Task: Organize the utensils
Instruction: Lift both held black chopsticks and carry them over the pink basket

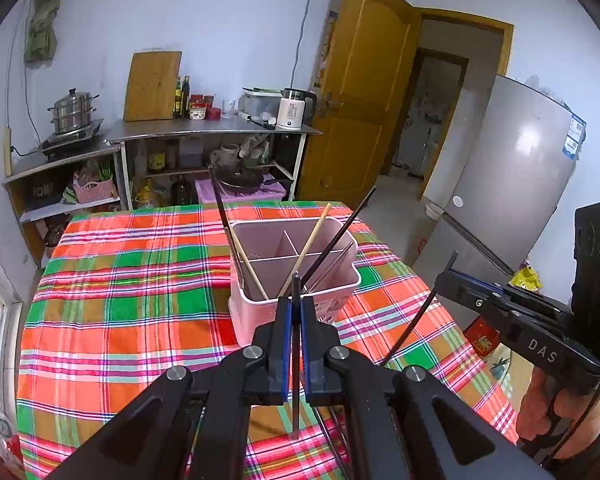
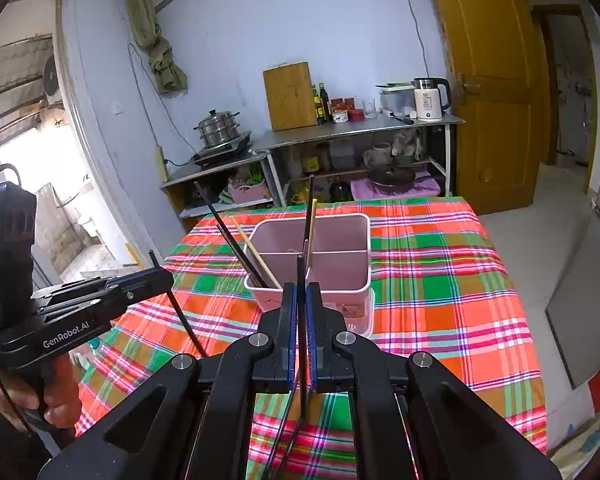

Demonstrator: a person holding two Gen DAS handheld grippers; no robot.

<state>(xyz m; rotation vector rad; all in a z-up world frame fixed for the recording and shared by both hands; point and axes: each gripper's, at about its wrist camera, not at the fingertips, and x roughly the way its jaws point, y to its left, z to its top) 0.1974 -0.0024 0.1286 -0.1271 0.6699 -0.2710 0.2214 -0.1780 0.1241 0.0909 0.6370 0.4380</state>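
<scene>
A pink divided caddy (image 1: 332, 280) (image 2: 340, 276) stands mid-table on the plaid cloth (image 1: 120, 320). Wooden chopsticks (image 1: 308, 246) and black chopsticks (image 1: 340, 236) lean inside it. My left gripper (image 1: 296, 300) hovers just in front of the caddy, shut on a single black chopstick (image 1: 295, 400) held upright between its blue pads. My right gripper (image 2: 301, 288) is likewise shut on another black chopstick (image 2: 302, 392), close to the caddy's near wall. Each gripper shows in the other's view, the right gripper (image 1: 446, 278) and the left gripper (image 2: 166, 274), with its black stick slanting down.
A metal shelf unit (image 1: 212, 130) with a kettle (image 1: 294, 112), cutting board (image 1: 152, 86) and steamer pot (image 1: 74, 110) stands behind the table. A yellow door (image 1: 360, 100) and grey fridge (image 1: 512, 176) are to the right. A hand (image 2: 32, 392) grips the left tool.
</scene>
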